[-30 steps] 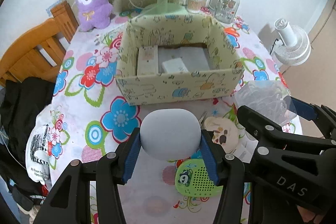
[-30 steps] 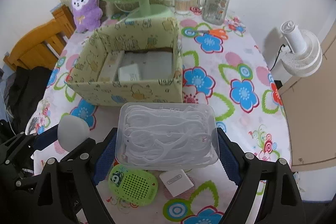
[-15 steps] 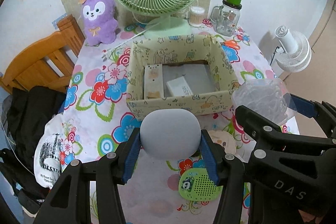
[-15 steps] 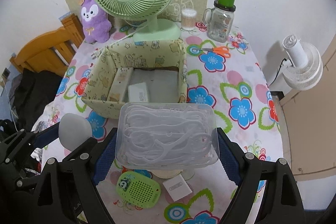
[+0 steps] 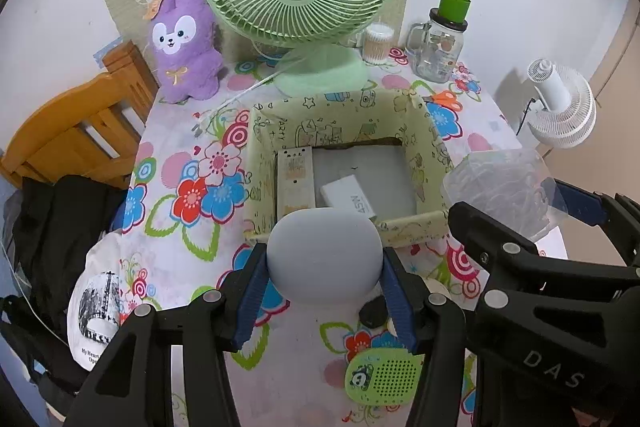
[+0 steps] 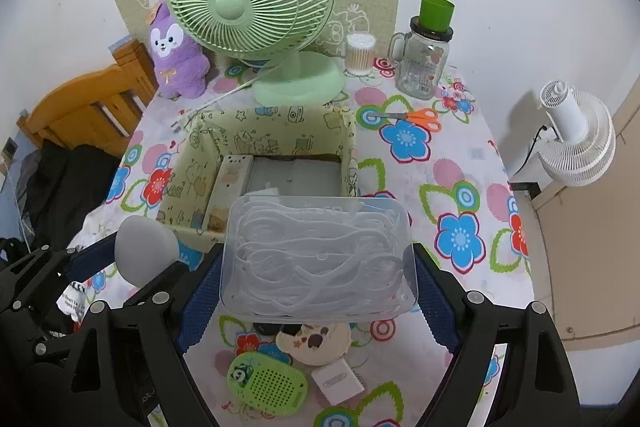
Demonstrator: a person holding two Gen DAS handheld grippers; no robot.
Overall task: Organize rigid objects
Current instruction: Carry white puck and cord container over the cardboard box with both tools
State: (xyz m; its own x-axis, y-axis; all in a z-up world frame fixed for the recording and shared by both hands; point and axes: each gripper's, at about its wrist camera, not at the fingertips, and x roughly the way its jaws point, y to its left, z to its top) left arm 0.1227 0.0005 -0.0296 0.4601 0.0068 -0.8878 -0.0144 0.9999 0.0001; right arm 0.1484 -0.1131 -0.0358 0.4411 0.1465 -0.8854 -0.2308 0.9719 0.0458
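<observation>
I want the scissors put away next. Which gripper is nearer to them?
Right. The right gripper, holding the clear container, is on the side of the orange scissors; the left gripper lies beyond it, farther away.

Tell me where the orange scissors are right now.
In the right wrist view, the orange scissors lie flat on the flowered tablecloth, right of the patterned box and just in front of the glass jar.

free: right half of the box [image 6: 280,131] floor, frame centre, bare; desk [image 6: 460,163] right of box open | blocked: green fan [image 6: 248,7] and jar [image 6: 424,67] behind box, upper frame; scissors [image 6: 416,117] upper right; strip [image 5: 294,183] and white case [image 5: 348,195] fill box left | clutter: green speaker [image 6: 268,383], adapter [image 6: 336,381] at bottom
</observation>
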